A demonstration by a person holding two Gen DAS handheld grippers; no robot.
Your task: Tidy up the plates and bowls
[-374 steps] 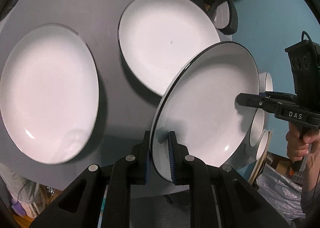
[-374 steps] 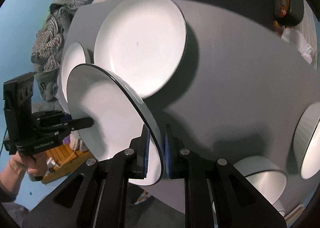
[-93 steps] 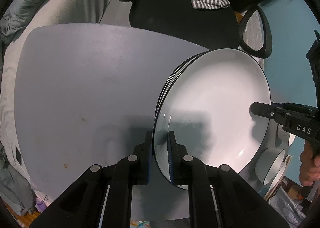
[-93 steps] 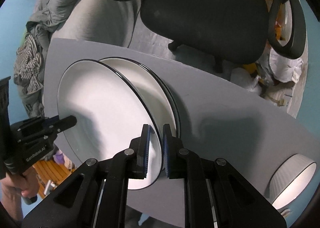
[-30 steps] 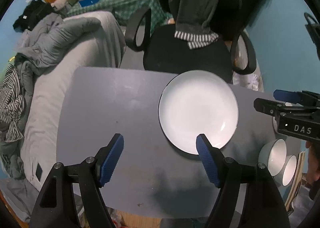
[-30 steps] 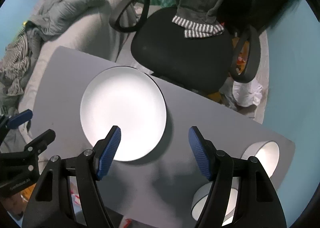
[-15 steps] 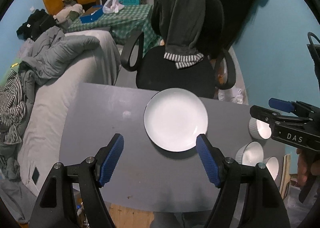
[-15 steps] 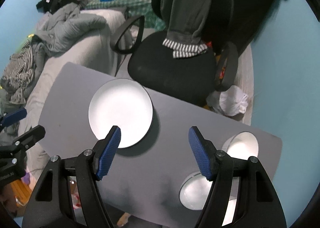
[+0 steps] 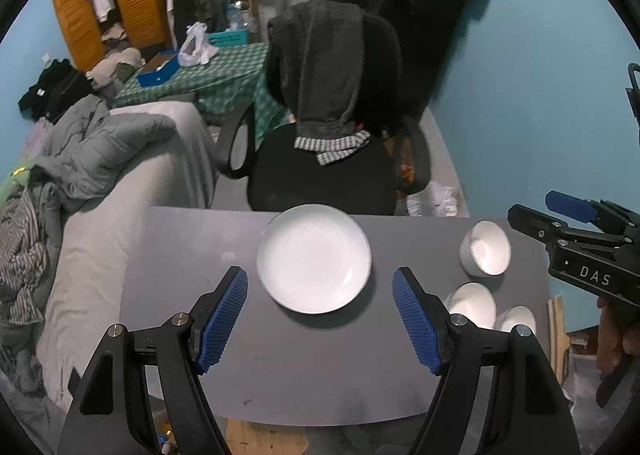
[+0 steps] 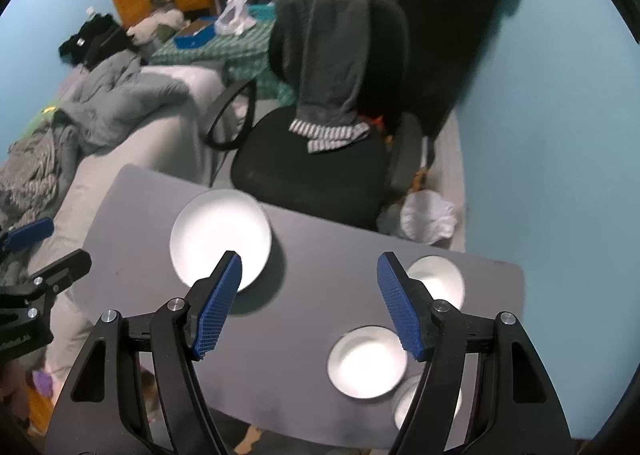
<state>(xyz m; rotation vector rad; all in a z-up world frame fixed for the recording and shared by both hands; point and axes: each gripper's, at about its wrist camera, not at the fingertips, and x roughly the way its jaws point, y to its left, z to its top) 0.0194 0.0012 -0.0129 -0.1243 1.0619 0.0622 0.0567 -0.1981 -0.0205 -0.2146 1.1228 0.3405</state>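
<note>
Matte grey table (image 9: 304,371) w/ round glossy plates (image 9: 314,257), ribbed bowls (image 9: 485,248).

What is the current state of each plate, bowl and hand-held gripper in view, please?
Plate stack: flat on the grey table, untouched.
Far bowl: upright, standing alone.
Middle bowl: upright, beside the near bowl.
Left hand-held gripper: open, empty, above the table.
Right hand-held gripper: open, empty, above the table.

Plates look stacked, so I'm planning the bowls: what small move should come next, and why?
Probably lower the right gripper toward the nearest bowl. Both grippers are open and empty above the table, the plate stack sits alone, and three bowls still stand separately at the right end.
</note>
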